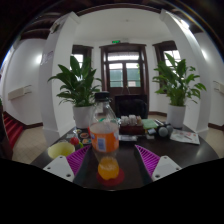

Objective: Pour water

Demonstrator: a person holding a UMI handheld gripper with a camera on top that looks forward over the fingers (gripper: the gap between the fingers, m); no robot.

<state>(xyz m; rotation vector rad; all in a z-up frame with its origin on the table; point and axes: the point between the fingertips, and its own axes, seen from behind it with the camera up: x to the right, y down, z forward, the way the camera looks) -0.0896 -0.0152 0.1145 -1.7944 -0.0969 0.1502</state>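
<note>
- The claw (107,163) is standing open, with its two purple pads (64,162) showing at either side.
- A bottle (103,128) of orange drink is standing upright on the dark worktop (190,152), just ahead of the fingers and between their lines, with a gap at each side.
- An orange cup (108,170) is sitting between the fingers, nearer than the bottle; whether it is touching either pad cannot be told.
- A yellow bowl (62,149) is resting on the worktop to the left of the bottle.
- A dark tray (131,128) is lying beyond the bottle to its right, and a small round item (162,130), too small to identify, is lying further right.
- Two potted plants (78,88) are standing beyond the worktop, flanking a door (124,73).
</note>
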